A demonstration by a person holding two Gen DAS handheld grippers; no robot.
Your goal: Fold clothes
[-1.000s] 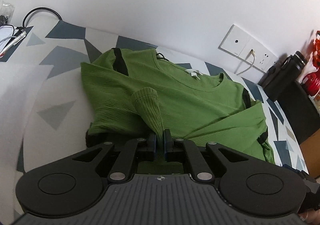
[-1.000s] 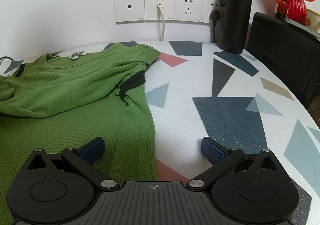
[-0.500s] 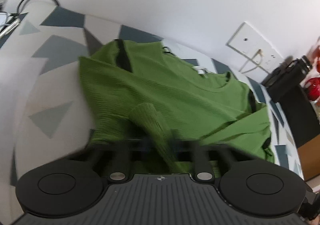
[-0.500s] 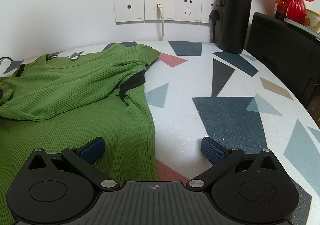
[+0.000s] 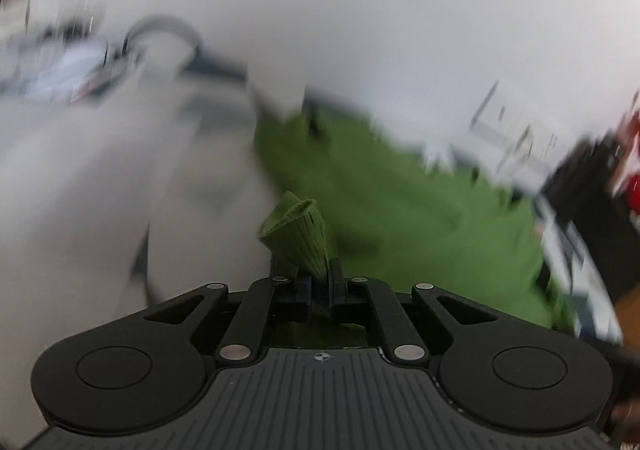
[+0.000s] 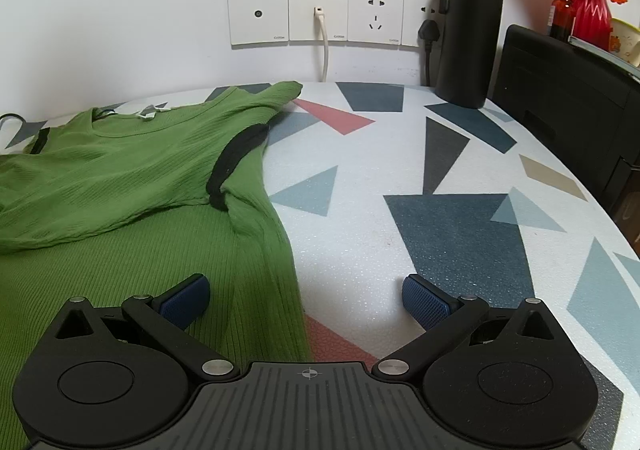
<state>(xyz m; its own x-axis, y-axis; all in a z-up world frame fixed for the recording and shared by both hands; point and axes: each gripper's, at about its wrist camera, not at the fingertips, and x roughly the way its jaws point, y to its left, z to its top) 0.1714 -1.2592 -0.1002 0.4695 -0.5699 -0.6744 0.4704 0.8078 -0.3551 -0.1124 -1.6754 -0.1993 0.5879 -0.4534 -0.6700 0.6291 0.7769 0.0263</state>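
Observation:
A green ribbed shirt (image 6: 140, 177) with black sleeve trim lies spread on the patterned table (image 6: 440, 230). In the blurred left wrist view the shirt (image 5: 380, 201) fills the middle and right. My left gripper (image 5: 320, 278) pinches a bunched fold of the shirt (image 5: 300, 234) that sticks up between the pads. Its jaws are opening, with the cloth still between them. My right gripper (image 6: 306, 296) stands wide open and low over the shirt's right edge. Its left finger (image 6: 188, 296) is above the cloth and its right finger (image 6: 424, 298) is above bare table.
A black bottle (image 6: 470, 25) stands at the back by the wall sockets (image 6: 318, 15), where a white cable (image 6: 324, 49) is plugged in. A black box (image 6: 568, 97) and a red vase (image 6: 592, 5) sit at the right. Blurred clutter (image 5: 68, 61) lies far left.
The left wrist view has swung and blurred, and the shirt now sits further right in it, with the pinched fold still between the pads. The right gripper has not moved.

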